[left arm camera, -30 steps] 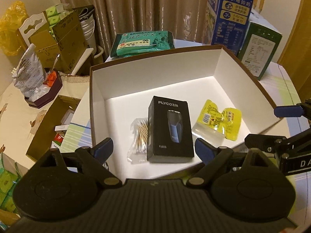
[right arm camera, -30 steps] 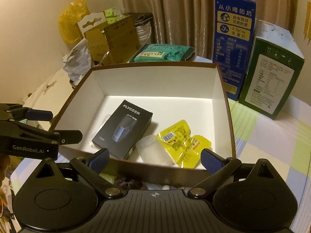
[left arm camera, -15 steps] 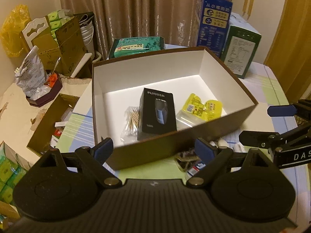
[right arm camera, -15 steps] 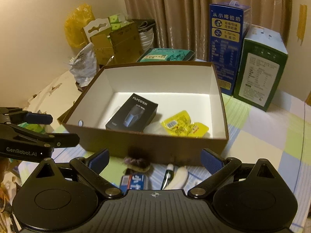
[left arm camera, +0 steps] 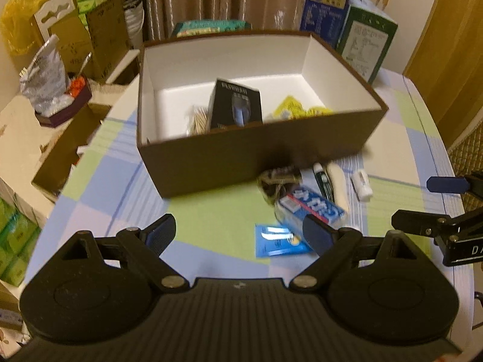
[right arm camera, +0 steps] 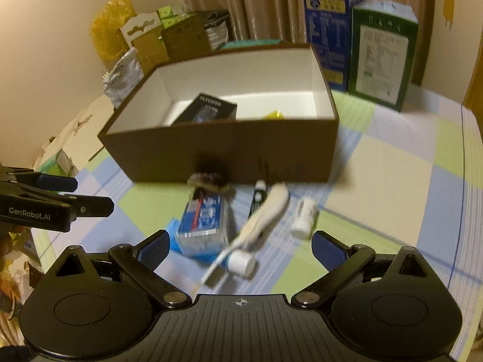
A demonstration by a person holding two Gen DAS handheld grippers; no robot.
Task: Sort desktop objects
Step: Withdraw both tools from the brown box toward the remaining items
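A brown box [left arm camera: 253, 157] [right arm camera: 229, 154] with white inside stands on the checked tablecloth. In it lie a black shaver carton [left arm camera: 236, 105] [right arm camera: 208, 111], a bag of toothpicks [left arm camera: 199, 119] and a yellow packet [left arm camera: 297, 110]. In front of the box lie a dark hair tie [left arm camera: 279, 178], a blue-white toothpaste box [left arm camera: 314, 206] [right arm camera: 203, 218], a blue sachet [left arm camera: 277, 239], a green tube [right arm camera: 258, 196], a white tube [right arm camera: 265, 214] and a small white cap piece [left arm camera: 360, 182] [right arm camera: 305, 217]. My left gripper [left arm camera: 240, 233] is open above bare cloth. My right gripper [right arm camera: 240, 246] is open above the white tube.
Behind the box stand a blue carton [left arm camera: 327, 3] and a green carton [left arm camera: 366, 42] and lies a green pack [left arm camera: 211, 27]. To the left are cardboard boxes [left arm camera: 90, 39], a foil bag [left arm camera: 45, 72] and a yellow bag [right arm camera: 111, 33].
Both grippers have drawn back from over the box towards the near side. The small objects in front of the box have come into view; the box's contents are now partly hidden by its front wall.
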